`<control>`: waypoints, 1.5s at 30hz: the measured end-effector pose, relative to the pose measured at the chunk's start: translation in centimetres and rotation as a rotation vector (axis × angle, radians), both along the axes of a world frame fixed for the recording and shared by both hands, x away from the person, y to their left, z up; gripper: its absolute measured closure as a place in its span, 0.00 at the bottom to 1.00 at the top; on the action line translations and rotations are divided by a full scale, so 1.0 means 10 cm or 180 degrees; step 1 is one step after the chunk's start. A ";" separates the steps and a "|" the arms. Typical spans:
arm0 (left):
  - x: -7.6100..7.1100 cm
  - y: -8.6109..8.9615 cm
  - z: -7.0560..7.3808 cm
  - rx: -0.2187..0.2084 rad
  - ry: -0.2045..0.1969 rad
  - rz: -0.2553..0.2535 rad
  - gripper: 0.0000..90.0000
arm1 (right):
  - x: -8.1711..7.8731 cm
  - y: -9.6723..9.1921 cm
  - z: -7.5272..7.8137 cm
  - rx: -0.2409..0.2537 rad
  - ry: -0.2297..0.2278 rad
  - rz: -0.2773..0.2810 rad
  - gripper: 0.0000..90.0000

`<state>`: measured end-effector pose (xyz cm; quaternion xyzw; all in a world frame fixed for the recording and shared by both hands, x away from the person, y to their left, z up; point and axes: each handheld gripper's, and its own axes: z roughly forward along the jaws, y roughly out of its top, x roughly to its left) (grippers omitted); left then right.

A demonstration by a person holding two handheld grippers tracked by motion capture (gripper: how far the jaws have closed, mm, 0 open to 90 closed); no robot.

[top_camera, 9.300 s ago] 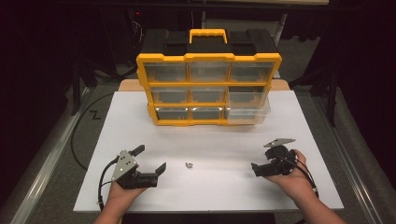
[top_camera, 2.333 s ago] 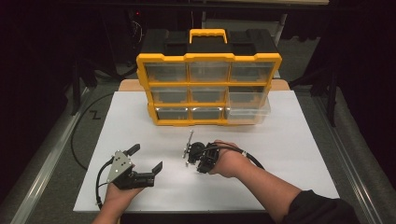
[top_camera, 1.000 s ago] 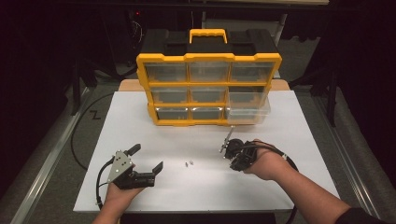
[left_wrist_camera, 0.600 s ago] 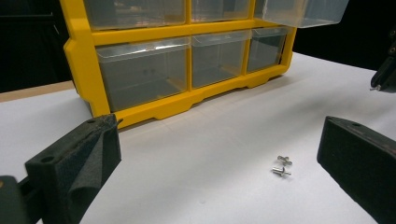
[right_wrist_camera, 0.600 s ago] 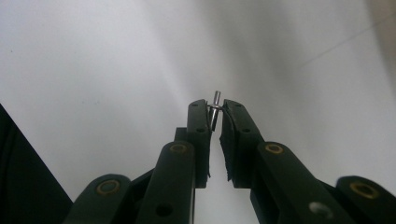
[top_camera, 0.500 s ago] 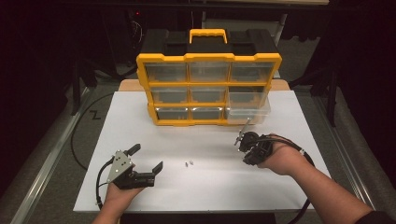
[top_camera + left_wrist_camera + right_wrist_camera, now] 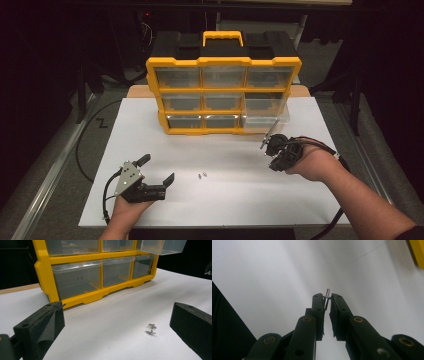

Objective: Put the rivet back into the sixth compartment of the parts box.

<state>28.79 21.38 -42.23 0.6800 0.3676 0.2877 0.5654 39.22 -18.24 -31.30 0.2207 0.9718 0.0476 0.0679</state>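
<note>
While the left gripper (image 7: 155,170) sits low at the near-left of the white table (image 7: 320,200), its jaws are spread wide with nothing between them, and through the left gripper view those two black foam pads (image 7: 47,327) frame a pair of tiny metal pins (image 7: 151,329) lying loose on the white surface. In the high view the same two pins (image 7: 202,175) lie near the middle of the table, just right of the left gripper's open tips. Over on the right, the right gripper (image 7: 265,145) is held up near the lower right corner of the yellow drawer organizer (image 7: 224,95), close to a clear drawer (image 7: 264,112) that is pulled out of the frame. The right gripper view gives the detail: the jaws are pinched nearly together on a small metal pin (image 7: 326,298), which stands upright between the tips with its head poking out above them. The organizer itself stands at the far centre of the table, black top and yellow carry handle (image 7: 224,39), three rows of clear drawers facing the person.
</note>
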 end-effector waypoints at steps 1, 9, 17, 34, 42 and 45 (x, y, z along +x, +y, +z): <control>0.00 0.00 0.00 -0.0002 -0.0002 0.0000 0.00 | 0.01 0.00 0.02 0.0007 0.0004 0.0009 0.93; 0.00 0.00 0.00 -0.0006 0.0003 -0.0003 0.00 | 0.02 0.01 0.15 0.0013 -0.0013 0.0014 0.93; 0.00 0.01 0.00 -0.0005 0.0004 -0.0001 0.00 | 0.05 0.02 0.26 0.0032 -0.0013 0.0002 0.93; -0.02 0.02 0.01 -0.0009 -0.0028 0.0019 0.00 | 0.15 0.00 0.46 0.0030 -0.0033 -0.0029 0.93; -0.02 0.02 0.01 -0.0010 -0.0034 0.0015 0.00 | 0.19 0.01 0.55 0.0025 -0.0068 -0.0080 0.93; -0.02 0.01 0.01 -0.0021 -0.0040 0.0017 0.00 | 0.20 0.01 0.59 -0.0001 -0.0076 -0.0051 0.93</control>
